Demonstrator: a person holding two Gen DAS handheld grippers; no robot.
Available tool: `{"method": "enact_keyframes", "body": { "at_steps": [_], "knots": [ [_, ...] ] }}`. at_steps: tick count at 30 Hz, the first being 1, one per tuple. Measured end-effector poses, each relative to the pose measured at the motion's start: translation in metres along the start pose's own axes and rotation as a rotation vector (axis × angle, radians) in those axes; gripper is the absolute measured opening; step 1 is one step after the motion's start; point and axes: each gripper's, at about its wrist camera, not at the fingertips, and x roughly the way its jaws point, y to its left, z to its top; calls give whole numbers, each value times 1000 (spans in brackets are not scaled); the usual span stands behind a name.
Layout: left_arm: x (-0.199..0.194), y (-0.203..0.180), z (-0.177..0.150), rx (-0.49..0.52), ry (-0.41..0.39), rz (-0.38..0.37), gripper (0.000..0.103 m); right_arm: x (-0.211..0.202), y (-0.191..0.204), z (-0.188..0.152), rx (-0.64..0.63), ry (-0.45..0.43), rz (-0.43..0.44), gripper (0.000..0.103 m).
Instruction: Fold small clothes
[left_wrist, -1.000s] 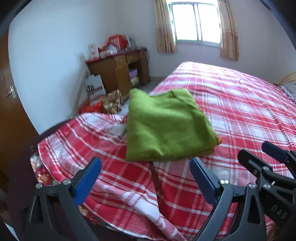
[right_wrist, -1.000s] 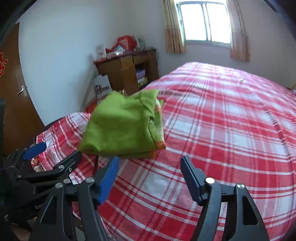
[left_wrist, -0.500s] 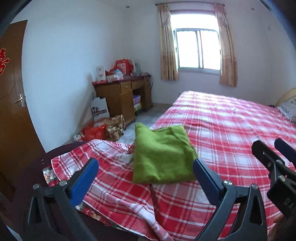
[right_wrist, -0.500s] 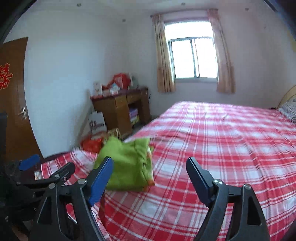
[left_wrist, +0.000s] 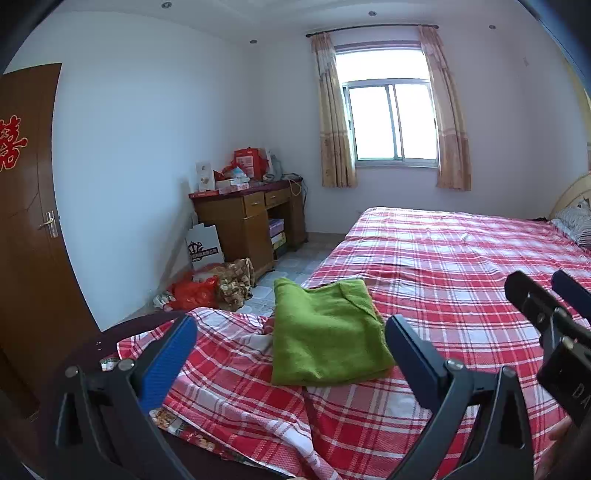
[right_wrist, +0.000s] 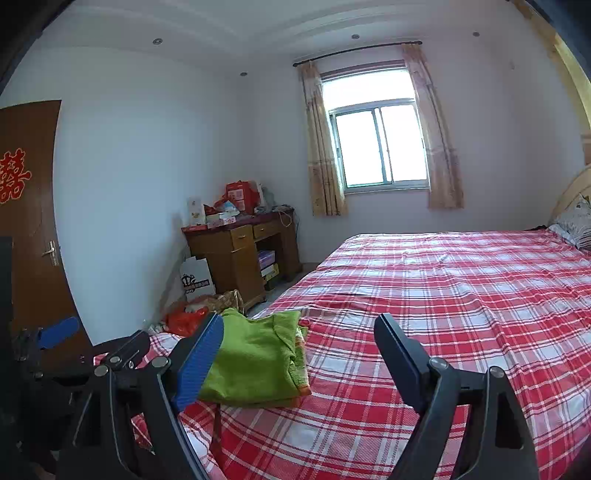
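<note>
A green garment lies folded in a flat stack near the foot corner of the bed, which has a red plaid sheet. My left gripper hovers above and short of the garment, open, with nothing between its blue pads. In the right wrist view the garment sits low left, partly behind the left finger. My right gripper is apart from the cloth and its jaws are opening, with nothing between them. Each gripper shows at the edge of the other's view: the right one, the left one.
A wooden desk piled with boxes stands against the far wall by the window. Bags lie on the floor beside it. A brown door is at the left. A pillow lies at the bed's head.
Both grippers have lifted and drawn back from the green garment, which now looks smaller and lower in both views. The right jaws stand wider apart.
</note>
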Motion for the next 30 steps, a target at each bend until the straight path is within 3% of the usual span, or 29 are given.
{"method": "enact_keyframes", "body": {
  "at_steps": [30],
  "knots": [
    [3, -8, -5, 11, 29, 7, 103, 6, -8, -5, 48, 29, -13, 85]
  ]
}}
